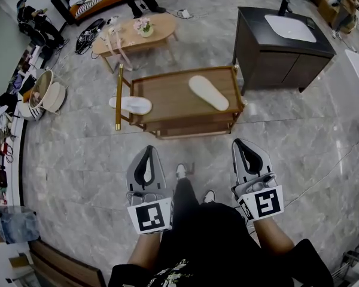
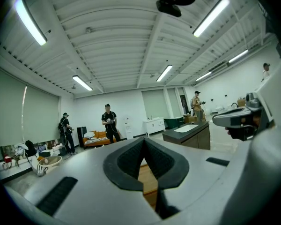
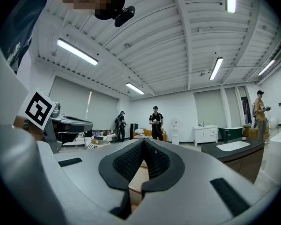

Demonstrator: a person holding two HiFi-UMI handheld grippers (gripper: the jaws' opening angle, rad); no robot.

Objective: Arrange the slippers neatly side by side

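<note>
1. The left gripper [image 1: 148,151] is held low in front of the person's body. Its jaws are pressed together with nothing between them, and it points toward the wooden cart [image 1: 167,97].
2. The right gripper [image 1: 244,143] is level with it and well apart. Its jaws are also closed tight and empty.
3. Farther off, one white slipper [image 1: 130,104] lies at the cart's left end, just beside the gold handle [image 1: 118,97]. I cannot tell whether it rests on the cart's edge or on the grey floor [image 1: 78,154].
4. The second slipper [image 1: 208,92] lies on the cart's top toward the right, set at a slant and well apart from the first.
5. A dark vanity cabinet [image 1: 269,64] with a white basin stands behind the cart's right corner.
</note>
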